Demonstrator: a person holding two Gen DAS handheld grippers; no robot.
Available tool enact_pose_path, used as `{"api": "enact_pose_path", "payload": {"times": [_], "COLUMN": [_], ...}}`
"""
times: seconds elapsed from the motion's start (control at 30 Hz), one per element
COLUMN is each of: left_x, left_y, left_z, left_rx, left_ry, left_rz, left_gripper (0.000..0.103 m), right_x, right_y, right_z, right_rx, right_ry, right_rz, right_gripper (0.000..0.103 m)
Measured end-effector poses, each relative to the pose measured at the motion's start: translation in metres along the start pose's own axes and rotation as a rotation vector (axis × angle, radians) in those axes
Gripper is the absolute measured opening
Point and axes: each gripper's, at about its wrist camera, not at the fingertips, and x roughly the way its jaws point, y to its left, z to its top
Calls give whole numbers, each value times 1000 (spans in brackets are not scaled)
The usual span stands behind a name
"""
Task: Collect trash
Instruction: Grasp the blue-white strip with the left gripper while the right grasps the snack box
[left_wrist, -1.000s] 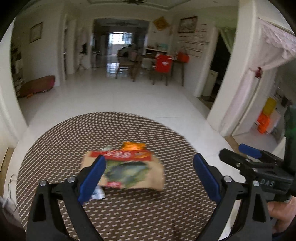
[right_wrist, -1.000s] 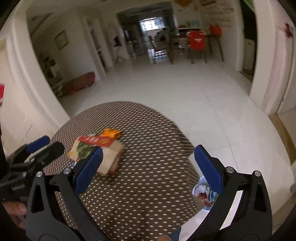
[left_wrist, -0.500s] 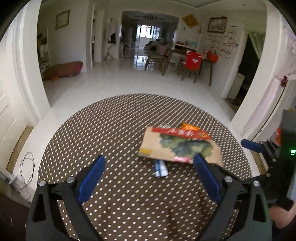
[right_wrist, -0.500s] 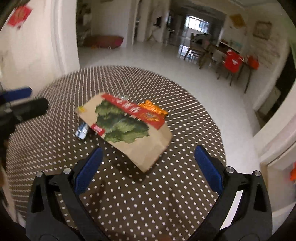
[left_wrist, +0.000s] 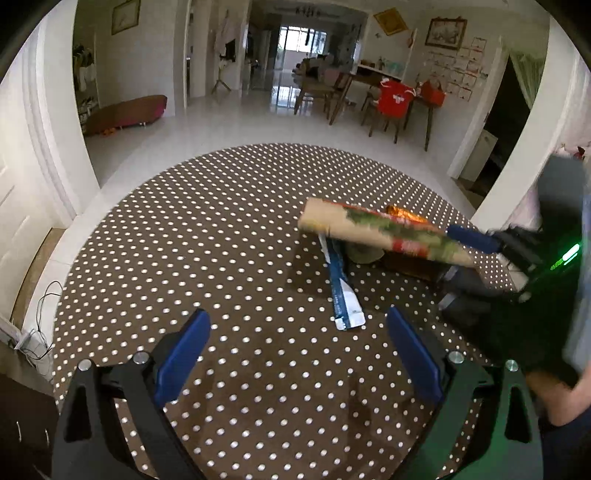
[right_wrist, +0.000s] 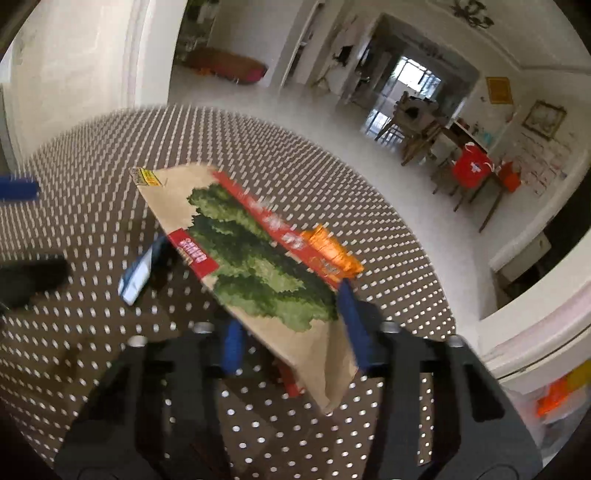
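Observation:
A flat brown paper bag (right_wrist: 255, 258) with green and red print is pinched at its near corner by my right gripper (right_wrist: 291, 343), which lifts that end off the round dotted table (right_wrist: 92, 184). In the left wrist view the bag (left_wrist: 373, 232) tilts up toward the right gripper (left_wrist: 469, 254). A blue and white wrapper (left_wrist: 341, 291) lies on the table, partly under the bag; it also shows in the right wrist view (right_wrist: 138, 271). An orange wrapper (right_wrist: 328, 251) lies beyond the bag. My left gripper (left_wrist: 295, 350) is open and empty, just short of the blue wrapper.
The table (left_wrist: 184, 240) is brown with white dots, and its edge drops to a white tiled floor (left_wrist: 240, 122). White pillars (left_wrist: 517, 166) stand to the right. A dining table with chairs and a red bag (left_wrist: 395, 99) stands far back.
My right gripper has moved in and shut on the paper bag's near corner, lifting it. The blue wrapper underneath shows more. My left gripper has stayed open.

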Motion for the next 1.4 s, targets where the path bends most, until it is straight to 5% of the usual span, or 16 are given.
{"api": "enact_pose_path", "payload": {"times": [0.33, 0.37, 0.5, 0.97, 1.4], "left_x": [65, 67, 72, 6, -16], "left_y": [-21, -23, -25, -40, -157], "left_z": [20, 22, 31, 29, 38], "left_rx": [34, 43, 33, 55, 192], "left_ry": [60, 52, 64, -62, -118], "left_rz": [-28, -18, -86, -111, -264], "left_gripper": [92, 84, 11, 7, 8], "right_x": [-22, -23, -31, -70, -120], "right_y": [-59, -64, -81, -138, -215], "right_z": [-2, -3, -9, -46, -112], "right_rx": [220, 236, 311, 504, 683], "right_ry": [-26, -28, -44, -113, -151], "right_rz": [107, 110, 142, 178, 86], "right_gripper": [14, 14, 14, 14, 14]}}
